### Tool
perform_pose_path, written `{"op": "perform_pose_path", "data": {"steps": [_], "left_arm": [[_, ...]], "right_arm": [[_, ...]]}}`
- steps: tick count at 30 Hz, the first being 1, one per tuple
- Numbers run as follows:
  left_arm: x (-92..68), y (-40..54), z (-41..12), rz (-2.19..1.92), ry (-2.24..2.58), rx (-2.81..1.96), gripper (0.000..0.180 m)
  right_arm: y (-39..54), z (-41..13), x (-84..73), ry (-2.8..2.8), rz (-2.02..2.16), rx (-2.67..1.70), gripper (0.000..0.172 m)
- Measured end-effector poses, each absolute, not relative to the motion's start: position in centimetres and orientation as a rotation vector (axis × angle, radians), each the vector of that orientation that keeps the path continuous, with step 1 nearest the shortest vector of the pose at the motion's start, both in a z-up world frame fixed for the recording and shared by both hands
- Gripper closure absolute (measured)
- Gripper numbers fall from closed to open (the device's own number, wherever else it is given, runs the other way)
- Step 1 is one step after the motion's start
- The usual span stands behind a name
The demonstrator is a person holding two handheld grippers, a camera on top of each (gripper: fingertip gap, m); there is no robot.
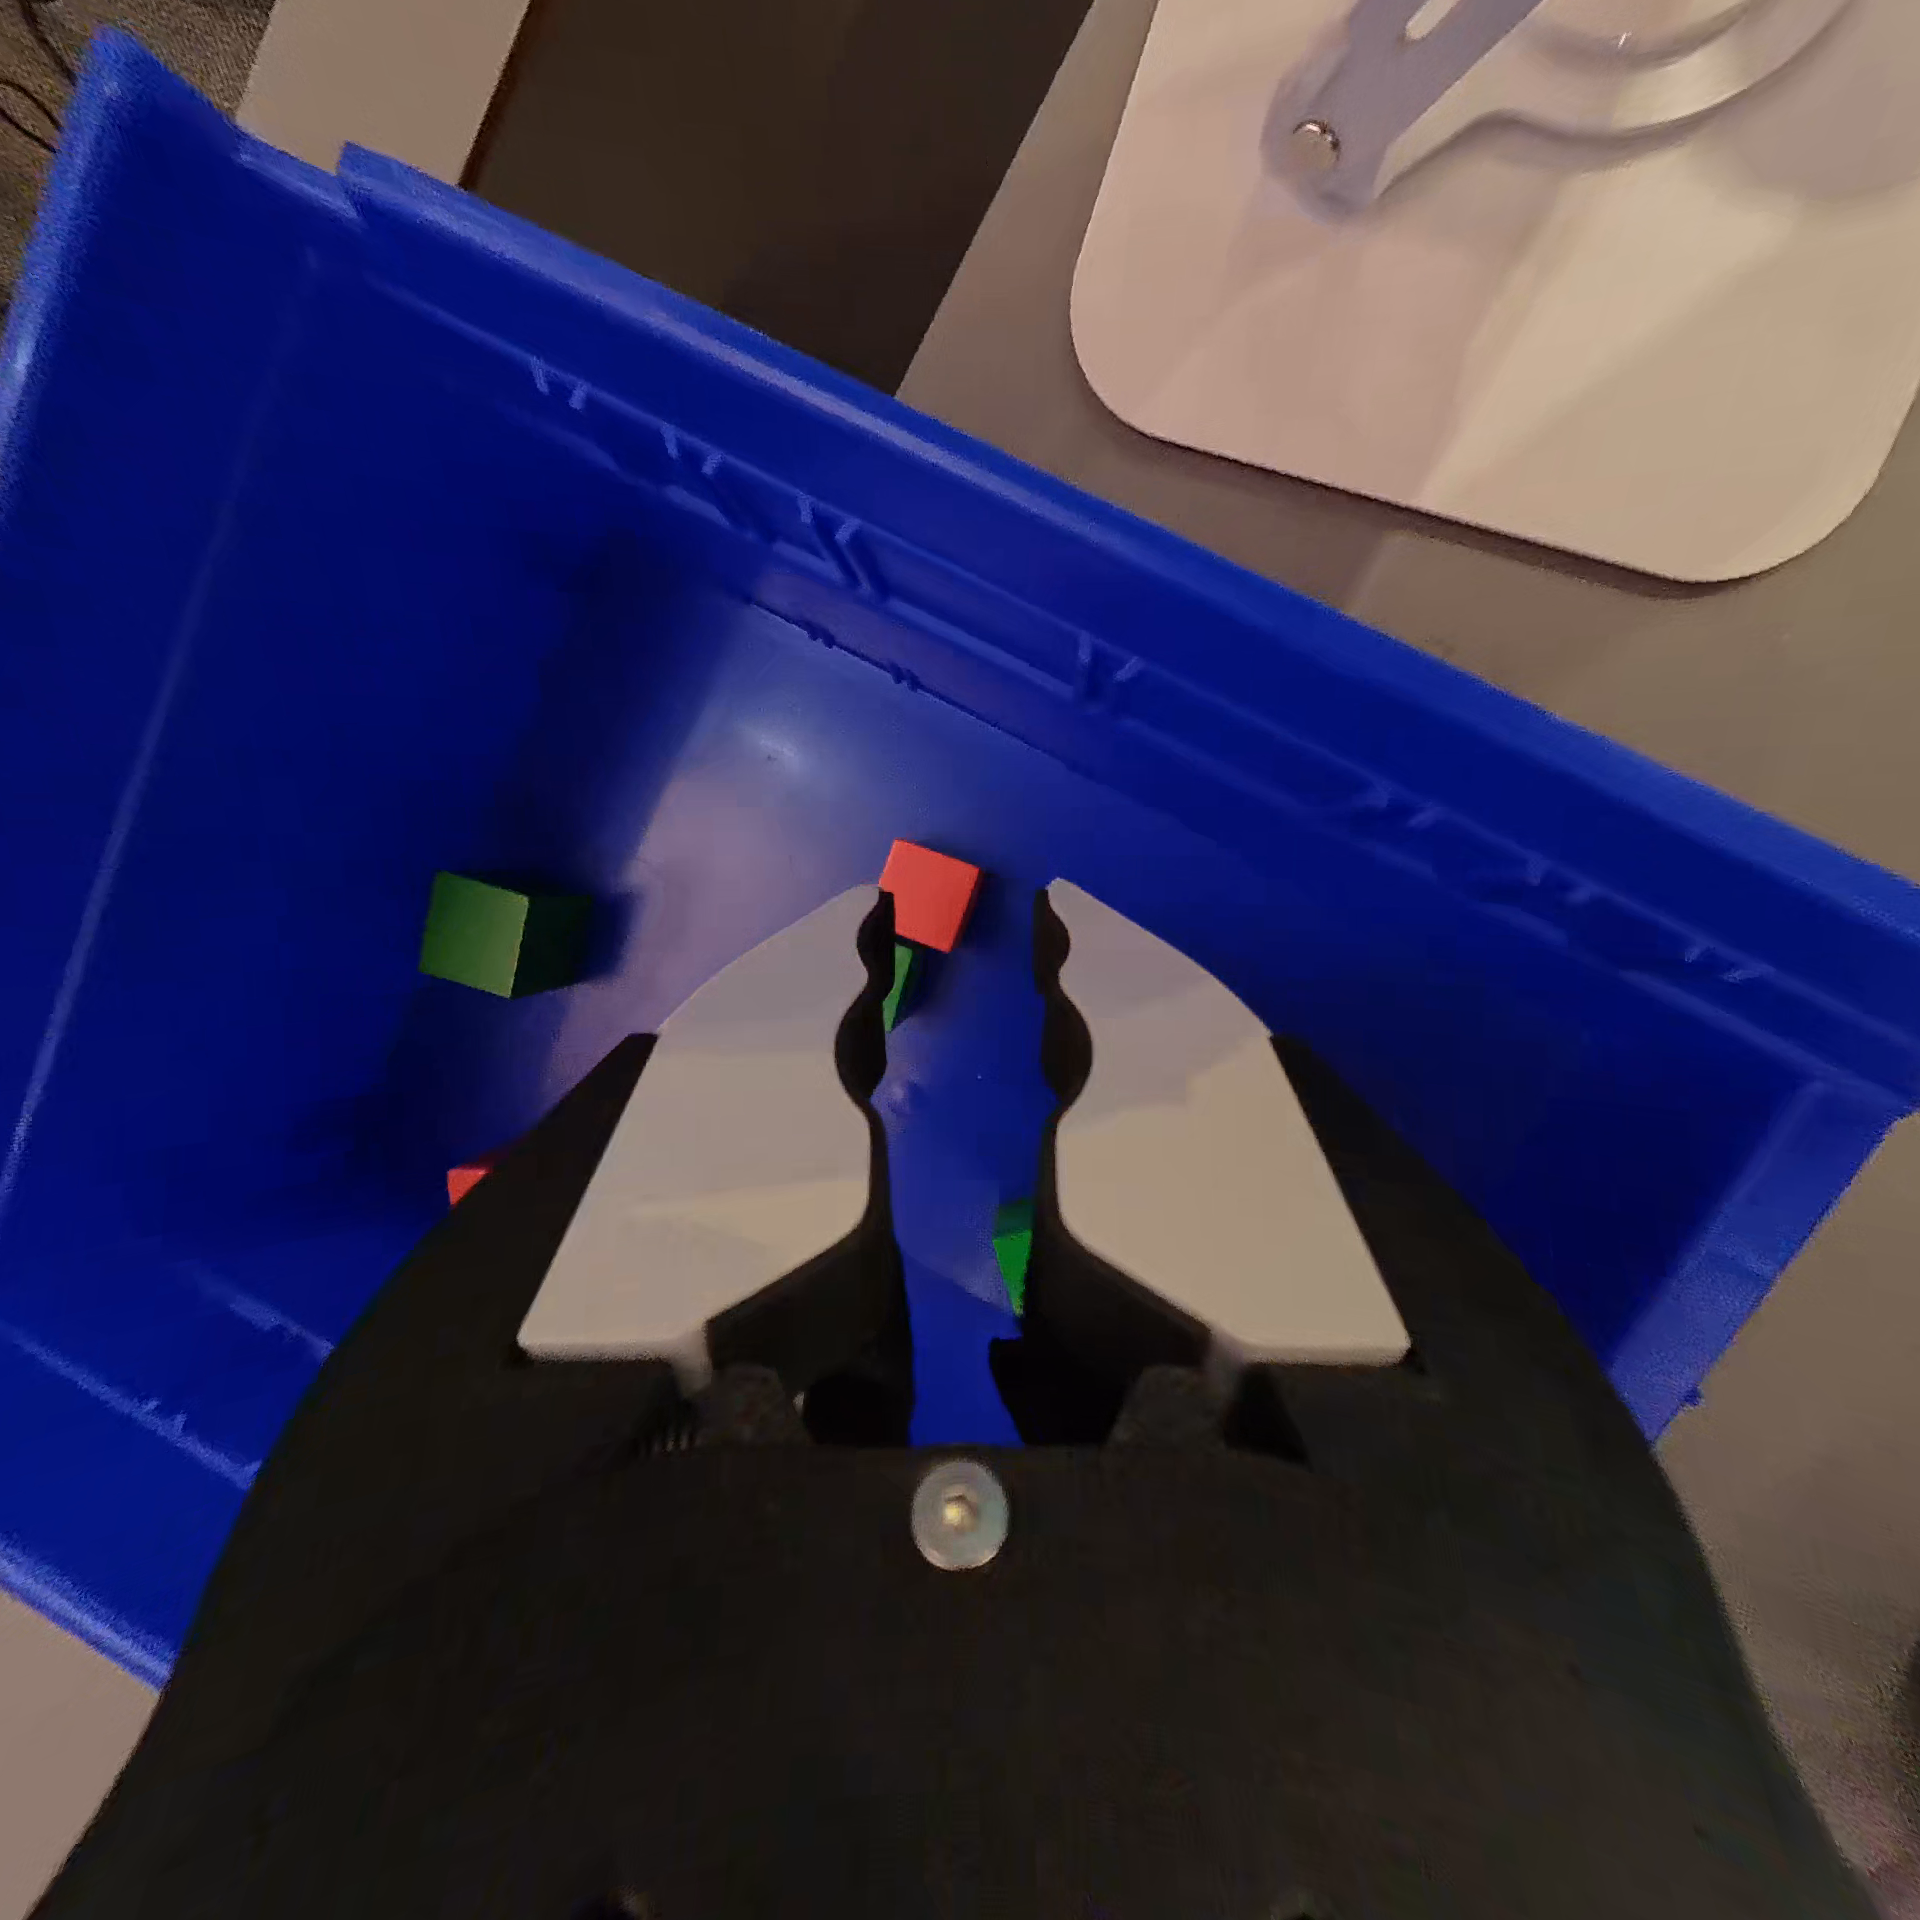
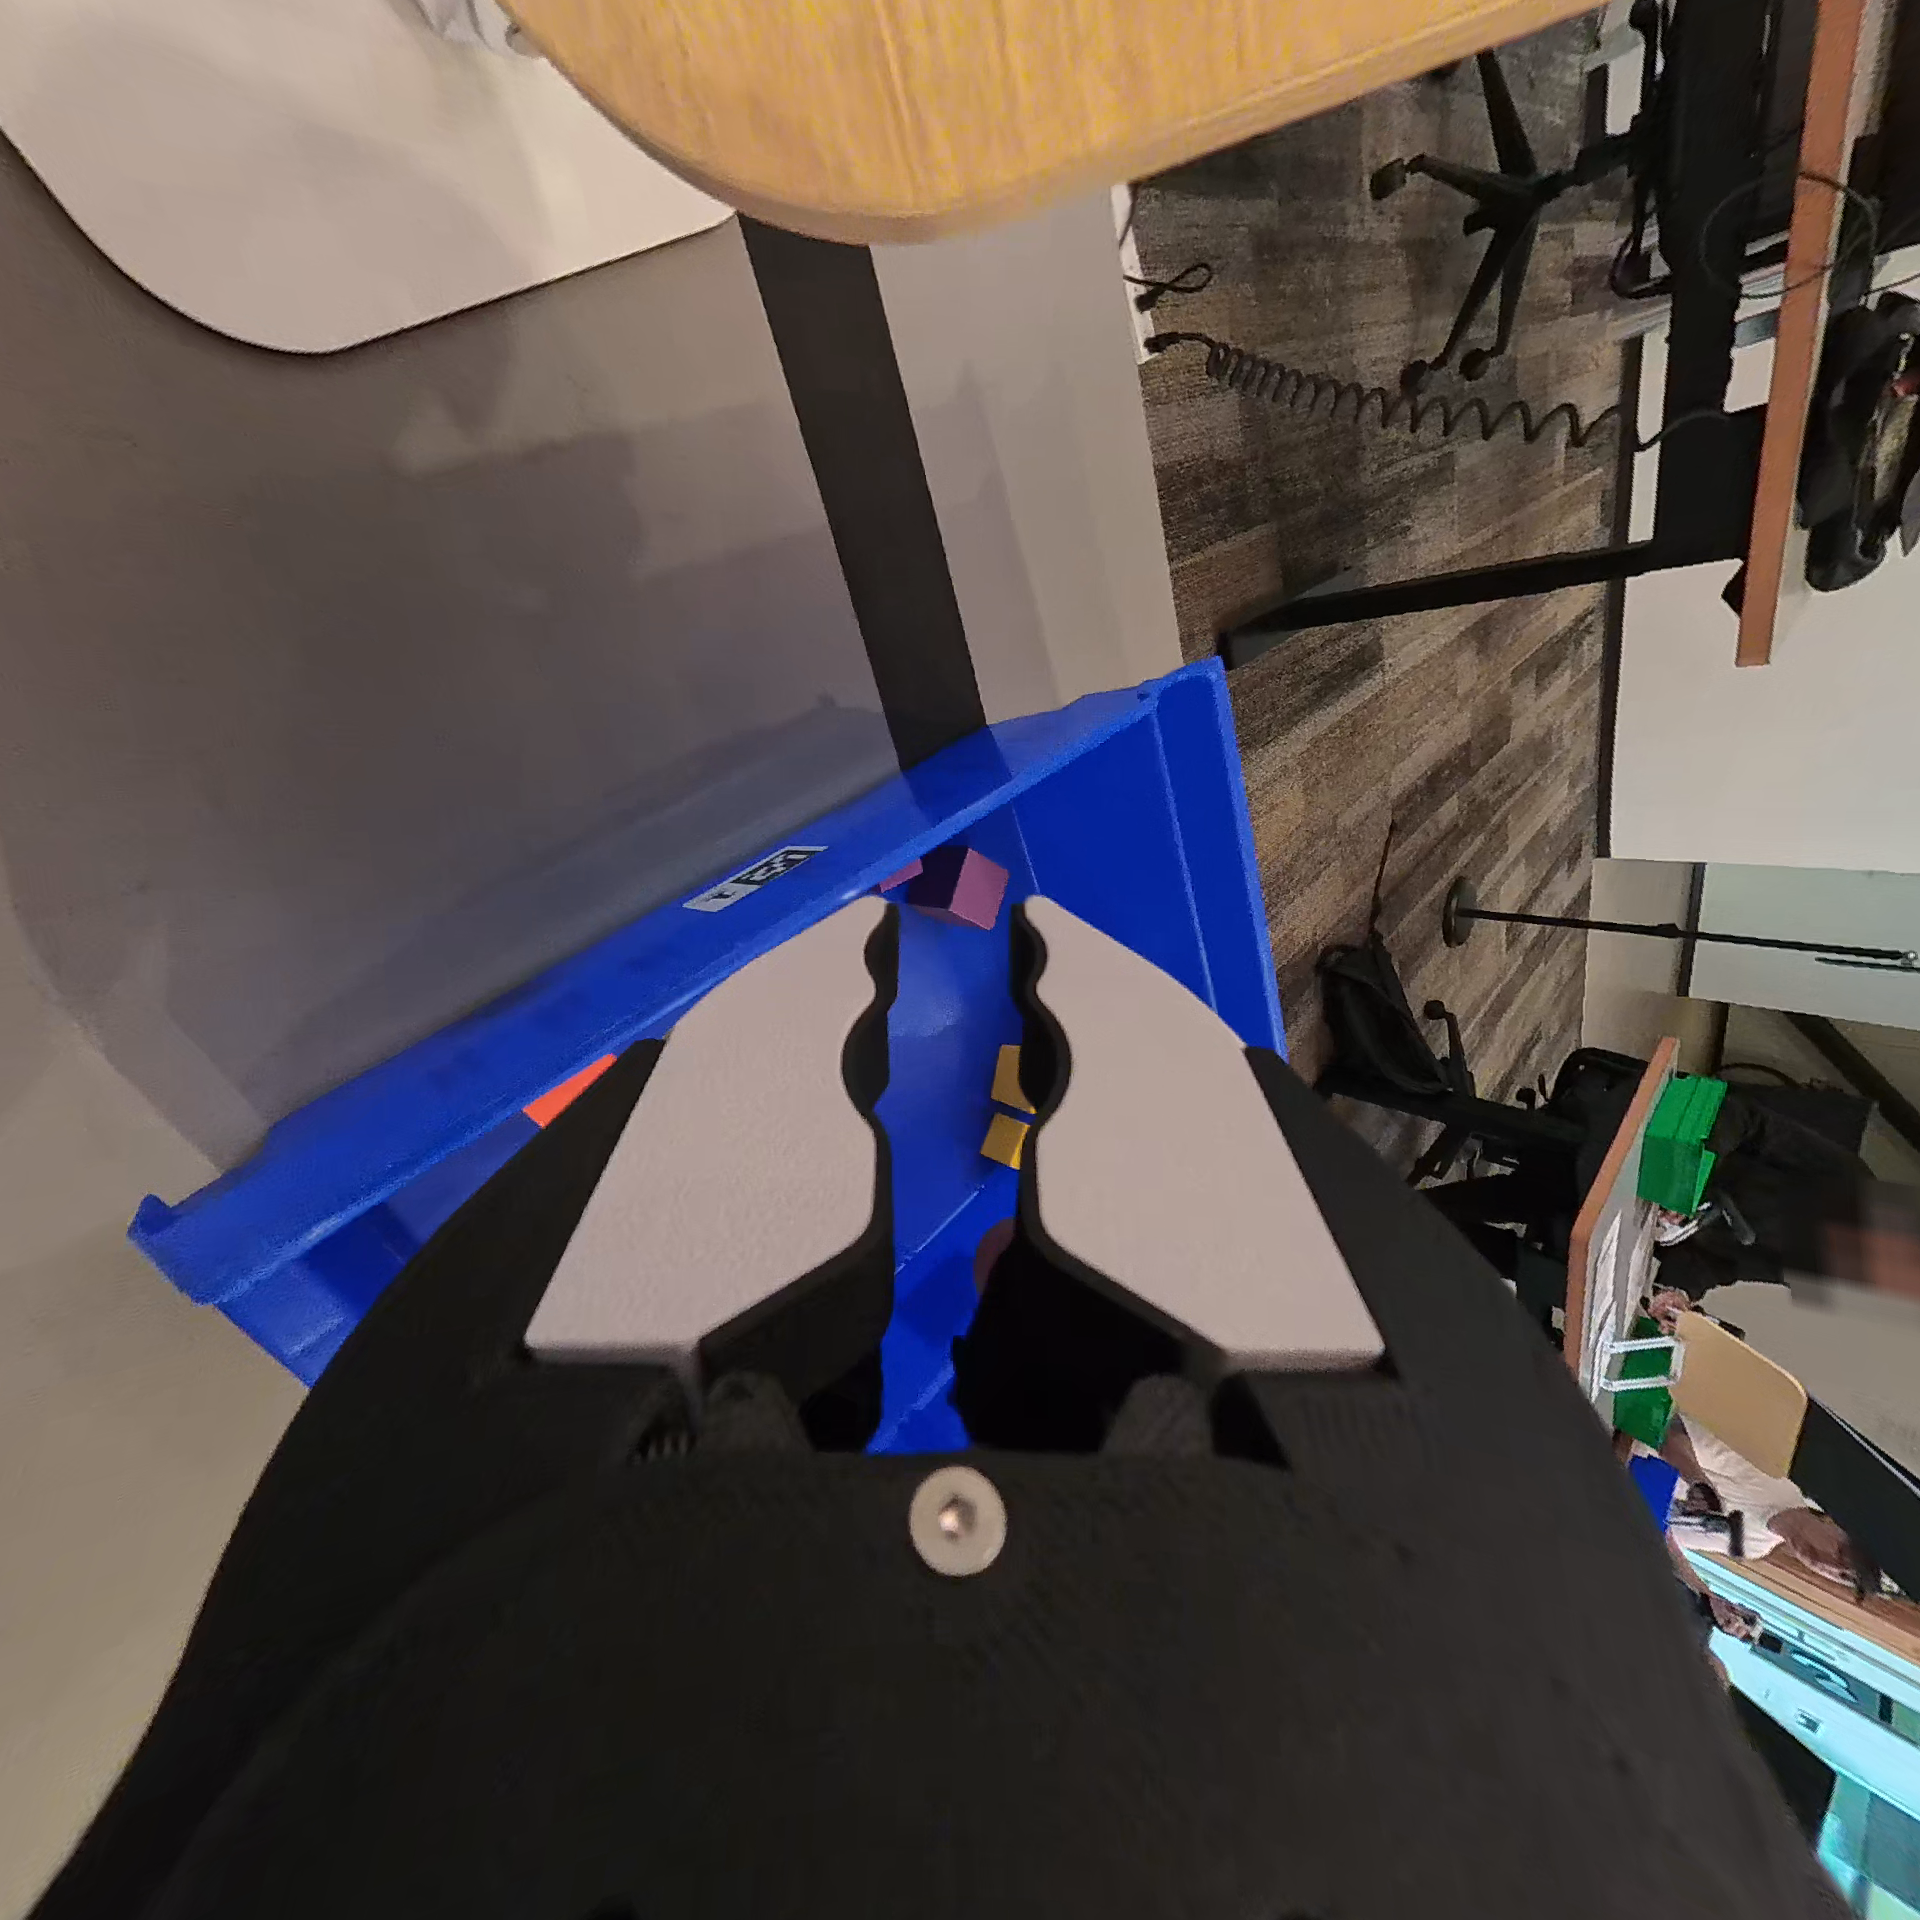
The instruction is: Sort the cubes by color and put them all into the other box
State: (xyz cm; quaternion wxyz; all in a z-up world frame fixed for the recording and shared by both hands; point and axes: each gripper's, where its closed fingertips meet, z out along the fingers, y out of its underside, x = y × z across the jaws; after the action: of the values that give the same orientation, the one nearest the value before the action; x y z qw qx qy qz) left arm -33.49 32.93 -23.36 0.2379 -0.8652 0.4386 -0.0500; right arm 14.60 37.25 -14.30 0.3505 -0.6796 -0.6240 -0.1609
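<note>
In the left wrist view my left gripper (image 1: 961,894) is open inside a blue box (image 1: 312,520). A red cube (image 1: 930,896) sits at the tip of the left finger (image 1: 868,935), with a clear gap to the right finger. A green cube (image 1: 899,982) shows just below it. Another green cube (image 1: 504,935) lies to the left, a third (image 1: 1013,1252) shows between the fingers, and a red one (image 1: 468,1179) peeks out lower left. In the right wrist view my right gripper (image 2: 956,914) is open and empty over a blue box (image 2: 1143,831). A purple cube (image 2: 961,883) lies just beyond its tips.
Two yellow cubes (image 2: 1006,1107) and an orange-red one (image 2: 566,1086) lie in the right view's box. A white pad (image 1: 1507,343) lies on the table beyond the left view's box. A wooden tabletop (image 2: 1039,94) on a black leg (image 2: 862,468) stands behind.
</note>
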Motion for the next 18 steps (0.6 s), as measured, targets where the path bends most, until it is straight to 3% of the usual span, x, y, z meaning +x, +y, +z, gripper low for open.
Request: {"op": "perform_pose_path", "data": {"steps": [10, 13, 16, 18], "left_arm": [[-34.1, 34.1, -26.7, -0.032, 1.246, -2.404, 0.129], [-34.3, 34.1, -28.0, -0.031, 1.257, -2.443, 0.134], [-34.1, 33.9, -28.4, -0.087, 1.243, -2.464, 0.157], [-34.2, 33.8, -28.3, -0.095, 1.238, -2.475, 0.157]], "right_arm": [[36.9, -14.7, 13.4, -1.648, -0.392, -1.734, 0.152], [36.8, -14.9, 13.1, -1.660, -0.389, -1.729, 0.152], [36.8, -14.9, 12.9, -1.665, -0.392, -1.720, 0.153], [36.7, -14.5, 12.7, -1.658, -0.392, -1.704, 0.153]]}}
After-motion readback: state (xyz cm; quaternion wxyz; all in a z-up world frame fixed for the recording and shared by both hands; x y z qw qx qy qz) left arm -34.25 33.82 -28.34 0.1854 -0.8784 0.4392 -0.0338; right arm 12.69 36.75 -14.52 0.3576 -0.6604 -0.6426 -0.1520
